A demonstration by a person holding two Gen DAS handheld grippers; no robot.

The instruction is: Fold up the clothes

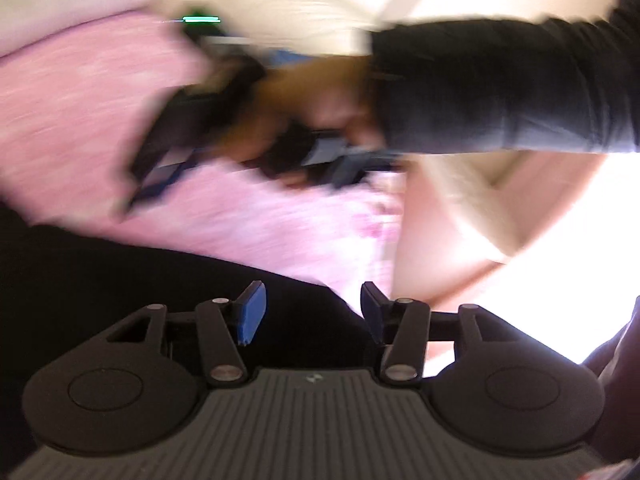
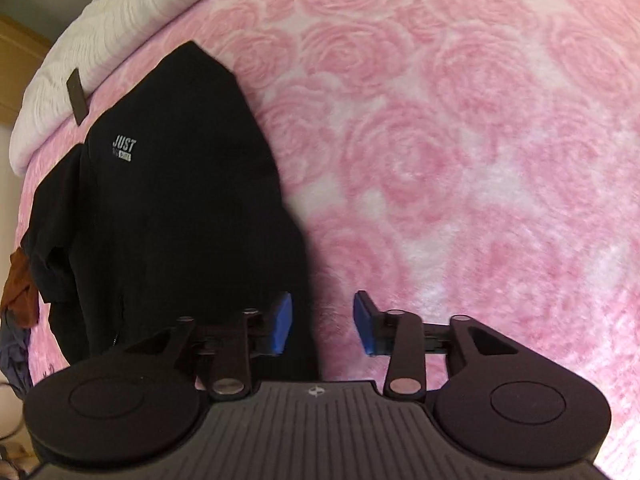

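Both tongs gape wide and hold nothing — left tongs (image 1: 312, 312), right tongs (image 2: 322, 322). Black top (image 2: 180, 200) lies spread on the pink blanket (image 2: 460, 140), right tongs at its edge. No fold shows yet — nearly everything seems left to do.

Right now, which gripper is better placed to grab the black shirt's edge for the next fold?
Right, probably. The right gripper is open, straddling the black shirt edge on the pink blanket. The left gripper is open too, but its view is motion-blurred.
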